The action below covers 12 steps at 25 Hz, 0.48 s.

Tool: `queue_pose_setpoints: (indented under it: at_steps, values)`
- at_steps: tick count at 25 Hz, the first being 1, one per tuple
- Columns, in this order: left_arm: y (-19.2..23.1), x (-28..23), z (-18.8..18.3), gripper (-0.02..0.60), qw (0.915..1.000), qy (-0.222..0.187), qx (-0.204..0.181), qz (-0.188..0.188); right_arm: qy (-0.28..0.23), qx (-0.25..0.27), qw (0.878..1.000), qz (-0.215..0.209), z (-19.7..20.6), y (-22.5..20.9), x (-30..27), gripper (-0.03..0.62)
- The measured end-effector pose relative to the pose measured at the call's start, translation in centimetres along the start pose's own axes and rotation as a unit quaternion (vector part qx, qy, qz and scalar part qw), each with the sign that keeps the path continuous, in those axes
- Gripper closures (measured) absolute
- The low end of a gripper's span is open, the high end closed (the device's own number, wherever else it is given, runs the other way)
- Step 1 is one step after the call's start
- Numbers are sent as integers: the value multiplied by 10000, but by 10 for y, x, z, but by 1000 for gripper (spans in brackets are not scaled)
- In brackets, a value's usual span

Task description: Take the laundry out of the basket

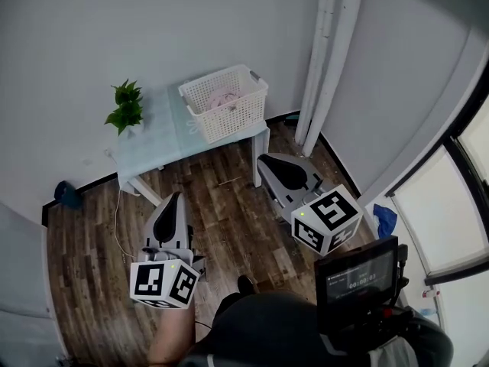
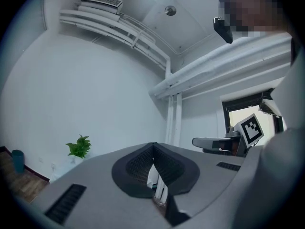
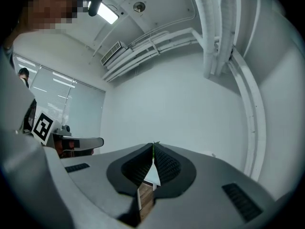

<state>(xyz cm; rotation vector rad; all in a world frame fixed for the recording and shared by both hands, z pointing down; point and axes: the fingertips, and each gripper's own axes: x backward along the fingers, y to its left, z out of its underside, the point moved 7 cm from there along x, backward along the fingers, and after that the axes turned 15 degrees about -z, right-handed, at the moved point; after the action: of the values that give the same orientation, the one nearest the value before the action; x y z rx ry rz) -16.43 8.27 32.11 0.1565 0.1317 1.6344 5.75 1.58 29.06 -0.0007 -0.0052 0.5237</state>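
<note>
Head view shows the white basket sitting on the small table by the wall, well apart from both grippers, with the pink laundry bunched up inside it. The left gripper and the right gripper both have their jaws pressed together with nothing between them, and each gripper's own view shows this too. I think the laundry is soft, light and floppy, so it will droop and may catch on the basket's holes; a good place to pinch it is a thick fold on top, near the middle.
</note>
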Motion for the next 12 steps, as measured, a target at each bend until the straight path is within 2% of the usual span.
queue_pose_setpoints:
  at_steps: [7,12]
  values:
    - [30,-15,-3,574,9999,35,135,27,240,15,9997,-11,-1,-1,-32,576]
    - [57,-29,3,573,9988,218,403,160,273,101,9995,88,-3,-2,-58,576]
